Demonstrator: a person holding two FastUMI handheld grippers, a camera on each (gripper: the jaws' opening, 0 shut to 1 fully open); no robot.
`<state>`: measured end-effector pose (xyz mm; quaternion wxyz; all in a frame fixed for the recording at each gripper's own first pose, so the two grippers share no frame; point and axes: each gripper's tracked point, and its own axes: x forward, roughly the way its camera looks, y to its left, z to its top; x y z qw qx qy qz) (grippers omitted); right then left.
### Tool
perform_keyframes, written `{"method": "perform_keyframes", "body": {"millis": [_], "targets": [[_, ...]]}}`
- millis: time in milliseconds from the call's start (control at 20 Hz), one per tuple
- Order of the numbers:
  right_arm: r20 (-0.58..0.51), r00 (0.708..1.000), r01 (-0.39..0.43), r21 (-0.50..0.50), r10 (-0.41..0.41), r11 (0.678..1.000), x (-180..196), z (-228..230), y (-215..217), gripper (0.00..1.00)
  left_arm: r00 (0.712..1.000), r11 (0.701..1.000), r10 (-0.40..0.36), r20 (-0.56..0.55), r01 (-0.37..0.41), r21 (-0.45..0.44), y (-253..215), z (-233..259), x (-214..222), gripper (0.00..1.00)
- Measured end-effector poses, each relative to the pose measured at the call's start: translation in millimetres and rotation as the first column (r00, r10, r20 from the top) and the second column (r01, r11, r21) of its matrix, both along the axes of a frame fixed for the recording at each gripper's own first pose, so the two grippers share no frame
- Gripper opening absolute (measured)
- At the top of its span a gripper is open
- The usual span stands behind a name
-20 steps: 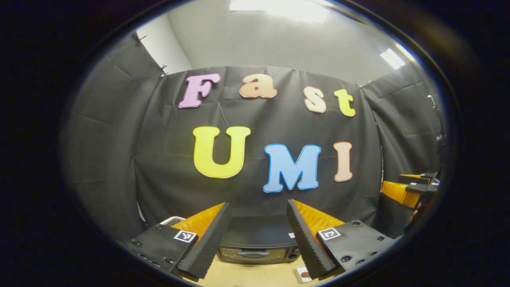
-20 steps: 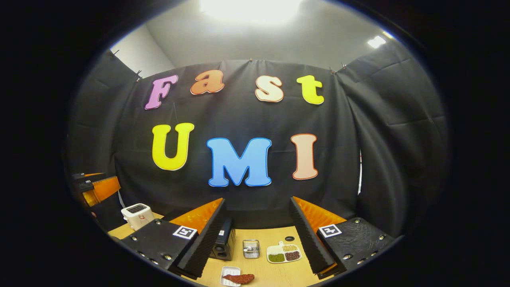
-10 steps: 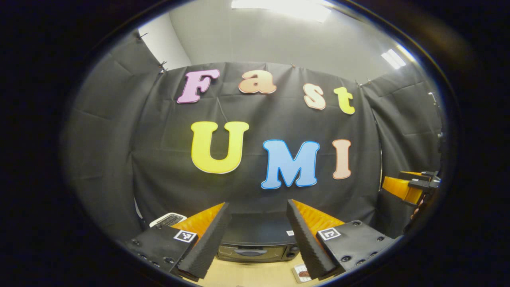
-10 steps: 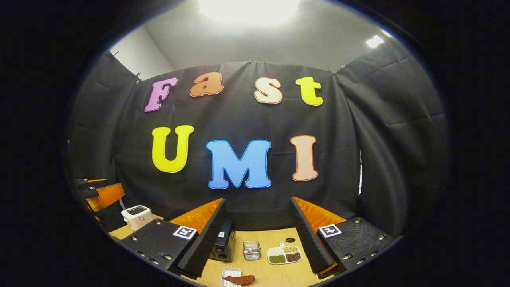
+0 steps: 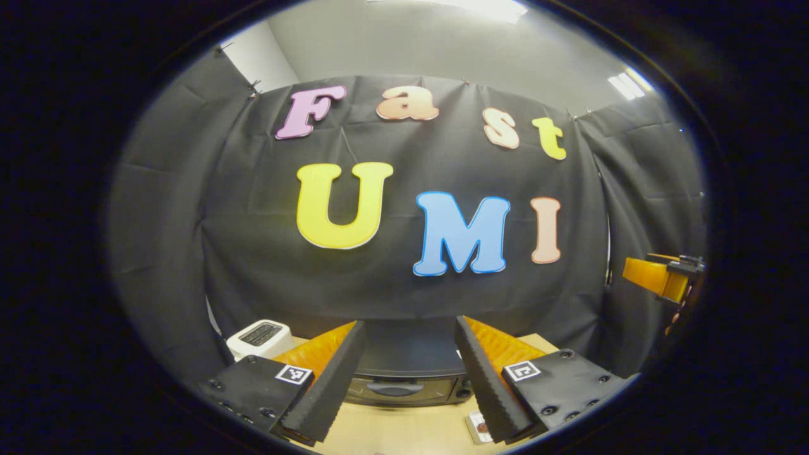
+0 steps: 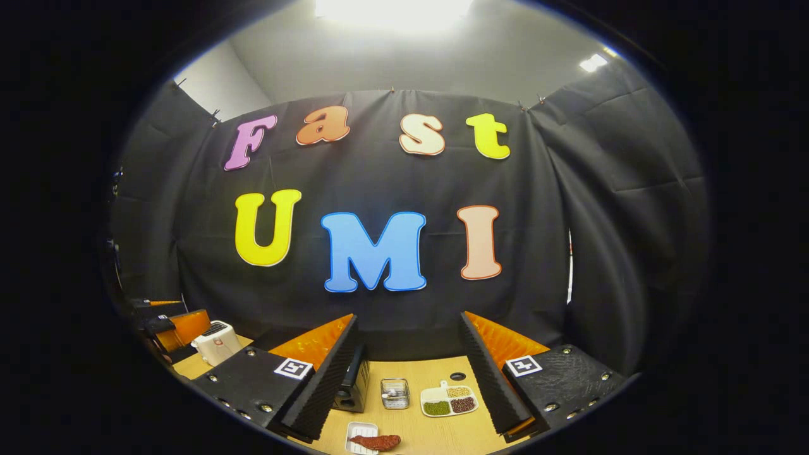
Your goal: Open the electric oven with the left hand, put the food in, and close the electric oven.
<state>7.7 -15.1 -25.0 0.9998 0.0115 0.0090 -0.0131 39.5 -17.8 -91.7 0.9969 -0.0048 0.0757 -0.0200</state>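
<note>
The black electric oven [image 5: 404,370] stands on the wooden table with its door shut and its handle [image 5: 385,389] facing me. My left gripper [image 5: 409,323] hangs open and empty in front of and above it. The food, a red-brown piece [image 6: 378,440], lies on a small white plate [image 6: 355,445] at the table's front; the plate's edge [image 5: 478,427] peeks out beside my left gripper's right finger. My right gripper [image 6: 409,319] is open and empty above the table. In the right gripper view the oven [image 6: 352,387] is partly hidden behind a finger.
A white toaster [image 5: 259,335] [image 6: 215,341] stands left of the oven. A small metal basket [image 6: 395,393] and a white divided dish [image 6: 449,401] of beans sit to the oven's right. The other gripper shows at the edge of each view [image 5: 660,277] [image 6: 180,323].
Both views have tipped downward a little. In the left gripper view the toaster and the oven's top show more; the right gripper view shows slightly more table.
</note>
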Motion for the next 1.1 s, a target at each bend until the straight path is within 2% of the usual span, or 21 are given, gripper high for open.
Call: {"method": "perform_keyframes", "body": {"millis": [50, 150, 200, 300, 400, 450, 700, 750, 800, 900, 950, 1000, 1100], "targets": [[-0.008, 1.000, 0.005, -0.003, -0.005, 1.000, 2, -4, -2, 0.95, 1.000, 1.000, -0.006, -0.015, 0.006, 0.002, -2, -9, 4, 0.92], [-0.026, 1.000, 0.013, 0.000, -0.013, 1.000, 3, -10, -5, 0.95, 0.998, 1.000, -0.015, -0.061, 0.016, 0.011, -5, -34, 13, 0.92], [-0.036, 0.999, 0.016, 0.005, -0.016, 1.000, 4, -13, -6, 0.96, 0.996, 1.000, -0.018, -0.082, 0.019, 0.013, -6, -46, 17, 0.99], [-0.045, 0.999, 0.020, 0.011, -0.020, 1.000, 5, -16, -8, 0.96, 0.993, 0.999, -0.029, -0.111, 0.030, 0.012, -11, -69, 25, 0.92], [-0.054, 0.998, 0.021, 0.000, -0.021, 1.000, 9, -20, -9, 0.96, 0.988, 0.999, -0.037, -0.148, 0.042, 0.033, -11, -95, 35, 0.99], [-0.062, 0.998, 0.022, -0.007, -0.022, 1.000, 9, -22, -10, 0.96, 0.986, 0.998, -0.032, -0.166, 0.042, 0.053, -9, -107, 42, 0.95], [-0.092, 0.995, 0.043, -0.023, -0.045, 0.999, 12, -34, -19, 0.96, 0.974, 0.996, -0.033, -0.224, 0.051, 0.075, -4, -159, 72, 0.95], [-0.100, 0.994, 0.048, -0.025, -0.050, 0.999, 12, -37, -21, 0.96, 0.971, 0.995, -0.036, -0.236, 0.056, 0.077, -4, -169, 80, 0.92], [-0.108, 0.993, 0.053, -0.029, -0.056, 0.998, 12, -40, -24, 0.96, 0.967, 0.995, -0.044, -0.252, 0.065, 0.074, -4, -180, 87, 0.92], [-0.119, 0.990, 0.066, -0.043, -0.071, 0.997, 12, -44, -31, 0.95, 0.958, 0.994, -0.039, -0.283, 0.067, 0.088, 0, -202, 100, 0.99], [-0.122, 0.989, 0.074, -0.049, -0.080, 0.996, 12, -44, -34, 0.96, 0.954, 0.994, -0.034, -0.296, 0.064, 0.091, 3, -211, 105, 0.95], [-0.120, 0.989, 0.079, -0.052, -0.085, 0.996, 12, -44, -36, 0.96, 0.951, 0.993, -0.030, -0.307, 0.063, 0.096, 4, -219, 112, 0.99], [-0.117, 0.989, 0.089, -0.054, -0.094, 0.995, 13, -42, -39, 0.95, 0.943, 0.993, -0.020, -0.332, 0.058, 0.107, 9, -234, 116, 0.99]]}}
